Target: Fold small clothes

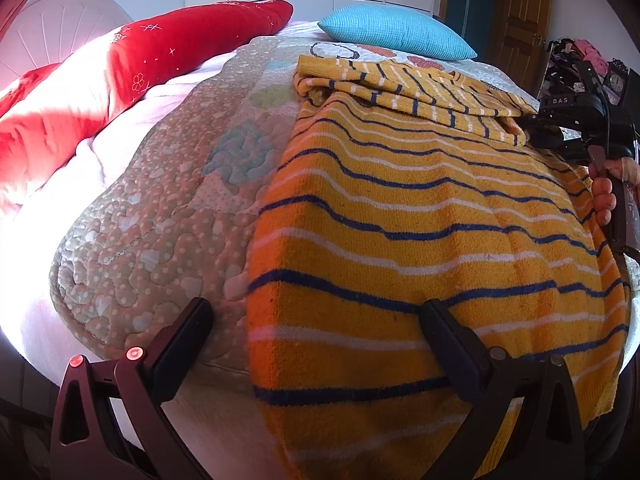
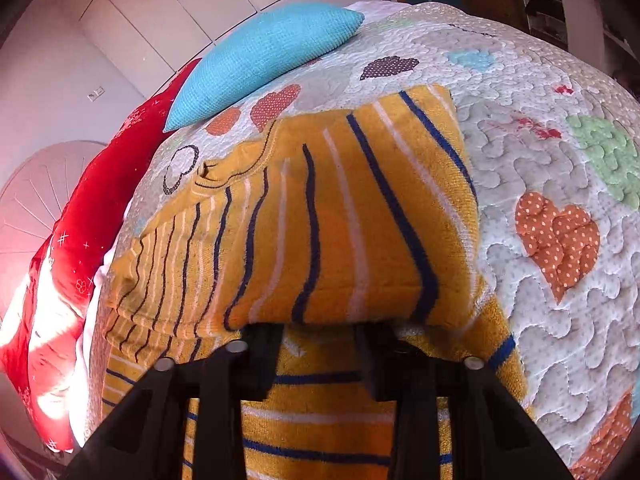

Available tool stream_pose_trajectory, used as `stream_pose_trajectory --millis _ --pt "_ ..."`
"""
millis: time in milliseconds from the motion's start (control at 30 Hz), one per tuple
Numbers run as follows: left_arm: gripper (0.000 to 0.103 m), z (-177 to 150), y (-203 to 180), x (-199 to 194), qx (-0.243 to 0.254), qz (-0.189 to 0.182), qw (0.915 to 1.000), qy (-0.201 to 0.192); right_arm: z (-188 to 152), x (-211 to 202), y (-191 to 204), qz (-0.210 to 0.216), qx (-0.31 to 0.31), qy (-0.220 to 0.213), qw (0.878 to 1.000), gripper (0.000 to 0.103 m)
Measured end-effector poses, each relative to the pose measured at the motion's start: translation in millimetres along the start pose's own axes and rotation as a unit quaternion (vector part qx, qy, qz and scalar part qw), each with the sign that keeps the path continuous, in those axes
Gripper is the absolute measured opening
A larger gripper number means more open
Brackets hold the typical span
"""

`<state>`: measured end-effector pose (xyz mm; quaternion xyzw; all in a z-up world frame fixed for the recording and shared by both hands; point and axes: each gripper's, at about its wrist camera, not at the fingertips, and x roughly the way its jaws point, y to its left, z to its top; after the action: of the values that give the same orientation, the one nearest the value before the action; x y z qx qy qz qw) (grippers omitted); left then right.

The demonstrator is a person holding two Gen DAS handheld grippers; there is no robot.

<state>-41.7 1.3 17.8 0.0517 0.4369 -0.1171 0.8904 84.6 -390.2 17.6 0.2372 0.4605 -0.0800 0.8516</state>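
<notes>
My left gripper (image 1: 316, 340) gapes wide over the striped sweater's (image 1: 420, 216) hem, holding nothing. My right gripper (image 2: 320, 332) reaches under its folded flap; grip hidden.

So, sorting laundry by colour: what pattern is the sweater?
Sweater: mustard yellow with navy and white stripes; clearest in left wrist view.

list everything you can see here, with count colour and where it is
striped sweater: 1, yellow with navy and white stripes, flat on the quilt, sleeve part folded over
quilt: 1, pale with patchwork hearts, covering the bed
cushion: 1, turquoise, far end of the bed
red blanket: 1, red, along the bed's left side
headboard: 1, white, far left
door: 1, brown wood, far right
left gripper: open, at the sweater's near hem
right gripper: at the folded sleeve edge
</notes>
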Motion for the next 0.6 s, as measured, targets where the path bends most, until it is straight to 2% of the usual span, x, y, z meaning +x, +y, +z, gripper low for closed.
stream_pose_trajectory --millis 100,267,367,567,600 --pt "0.103 -1 0 0 0.000 0.000 1.0000 -0.003 -6 -7 -9 0.022 0.022 0.000 1.000 0.009" --pt "0.103 -1 0 0 0.000 0.000 1.0000 -0.005 -31 -33 -34 0.016 0.053 -0.019 0.998 0.009" --pt "0.103 -1 -1 0 -0.002 0.001 1.0000 -0.004 -45 -50 -48 0.028 0.076 -0.025 0.996 0.010" --pt "0.103 -2 -1 -1 -0.004 0.006 0.9999 -0.009 -80 -90 -54 0.033 0.053 -0.022 0.998 0.014" --pt "0.103 -3 -2 -1 -0.002 0.007 0.9999 -0.012 -87 -97 -53 0.028 0.041 -0.022 0.999 0.018"
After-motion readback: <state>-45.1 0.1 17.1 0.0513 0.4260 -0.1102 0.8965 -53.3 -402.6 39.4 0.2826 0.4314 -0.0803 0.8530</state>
